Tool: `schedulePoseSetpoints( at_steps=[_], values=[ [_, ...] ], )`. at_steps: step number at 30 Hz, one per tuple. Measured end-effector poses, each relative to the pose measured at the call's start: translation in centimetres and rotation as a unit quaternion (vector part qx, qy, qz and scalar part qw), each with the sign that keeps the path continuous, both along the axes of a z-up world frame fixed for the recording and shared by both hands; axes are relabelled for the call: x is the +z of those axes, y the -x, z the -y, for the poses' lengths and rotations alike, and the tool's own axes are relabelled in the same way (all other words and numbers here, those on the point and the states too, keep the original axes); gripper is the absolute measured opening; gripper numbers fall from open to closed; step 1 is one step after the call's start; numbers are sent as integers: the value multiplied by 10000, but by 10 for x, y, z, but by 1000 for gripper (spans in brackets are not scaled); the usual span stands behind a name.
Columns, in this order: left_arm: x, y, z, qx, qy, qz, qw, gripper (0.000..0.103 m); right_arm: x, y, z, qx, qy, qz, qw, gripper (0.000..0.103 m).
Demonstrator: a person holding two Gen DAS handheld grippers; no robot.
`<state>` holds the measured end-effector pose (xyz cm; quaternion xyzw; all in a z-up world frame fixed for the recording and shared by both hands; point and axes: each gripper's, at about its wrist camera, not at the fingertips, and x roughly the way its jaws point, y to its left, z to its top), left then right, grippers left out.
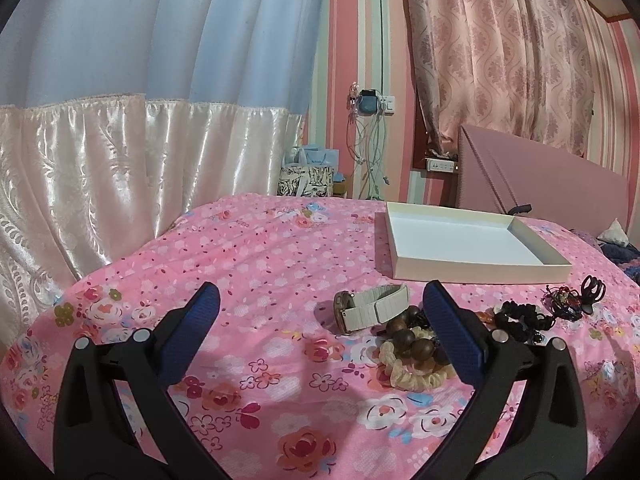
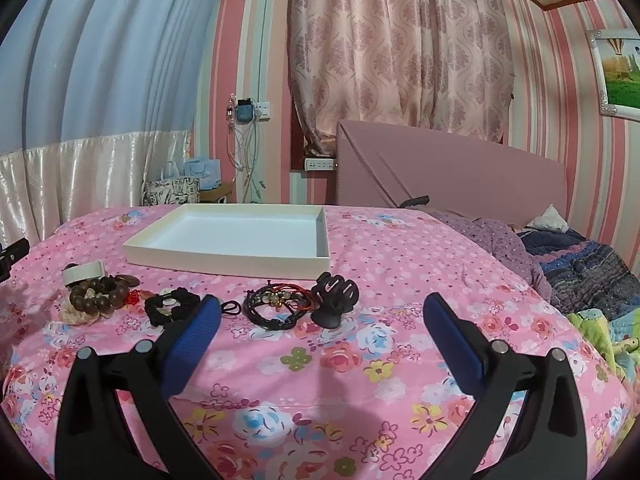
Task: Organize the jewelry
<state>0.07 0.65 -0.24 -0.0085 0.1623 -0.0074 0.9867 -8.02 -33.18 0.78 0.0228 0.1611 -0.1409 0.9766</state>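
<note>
A shallow white box (image 1: 404,266) (image 2: 224,258) lies open on the pink floral bedspread (image 1: 240,264). In front of it sits a row of jewelry: a watch with a cream strap (image 1: 368,307) (image 2: 82,272), a brown wooden bead bracelet (image 1: 412,340) (image 2: 96,294) on a cream scrunchie (image 1: 412,374), a black scrunchie (image 2: 170,305), dark cord bracelets (image 2: 276,304) and a black claw clip (image 2: 335,293). My left gripper (image 1: 322,300) stands open just short of the watch. My right gripper (image 2: 322,304) stands open near the cord bracelets and clip. Neither holds anything.
A pink headboard (image 2: 460,176) and rumpled dark bedding (image 2: 580,268) lie to the right. Curtains (image 1: 100,168) hang at the left. Gift bags (image 2: 176,192) and hanging cables (image 2: 244,152) stand beyond the bed's far edge.
</note>
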Motion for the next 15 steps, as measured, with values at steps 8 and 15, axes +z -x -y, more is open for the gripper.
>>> schedulePoseSetpoints(
  at_steps=[8, 15],
  values=[
    [0, 1, 2, 1, -32, 4, 10000, 100, -1, -3, 1, -11, -77, 1, 10000, 101],
    [-1, 1, 2, -10, -68, 4, 10000, 100, -2, -3, 4, -33, -19, 80, 10000, 101]
  ],
)
